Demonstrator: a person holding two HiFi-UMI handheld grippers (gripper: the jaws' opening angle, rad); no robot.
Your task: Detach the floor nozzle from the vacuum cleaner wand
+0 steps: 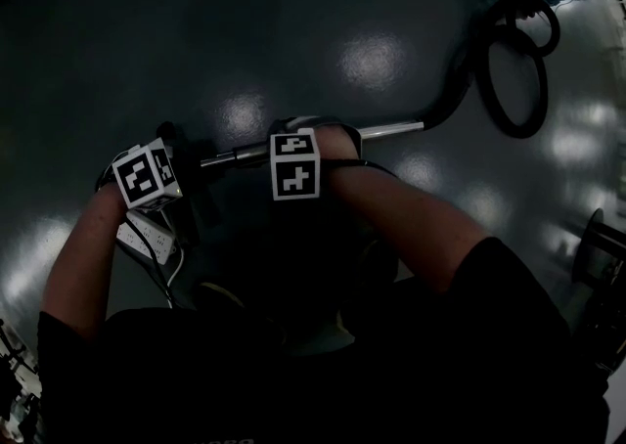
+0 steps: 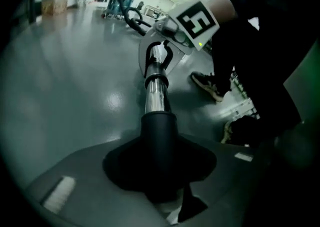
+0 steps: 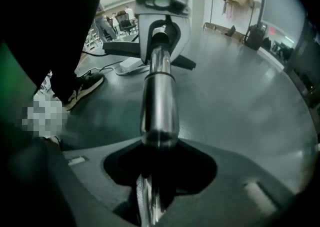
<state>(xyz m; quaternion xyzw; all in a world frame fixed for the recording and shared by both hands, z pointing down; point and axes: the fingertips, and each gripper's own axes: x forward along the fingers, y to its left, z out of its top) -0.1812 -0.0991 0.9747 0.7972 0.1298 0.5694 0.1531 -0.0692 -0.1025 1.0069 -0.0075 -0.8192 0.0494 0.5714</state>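
A chrome vacuum wand lies across the dark floor, held level by both grippers. My right gripper is shut on the chrome tube, which runs straight out between its jaws. My left gripper grips the wand's left end, with a black sleeve between its jaws and the chrome tube leading on to the right gripper. In the right gripper view, the left gripper sits at the tube's far end, and a flat dark floor nozzle shows behind it.
A black hose coils from the wand's right end at the upper right. A white power strip with cables lies by the person's feet. The glossy grey floor stretches away beyond the wand.
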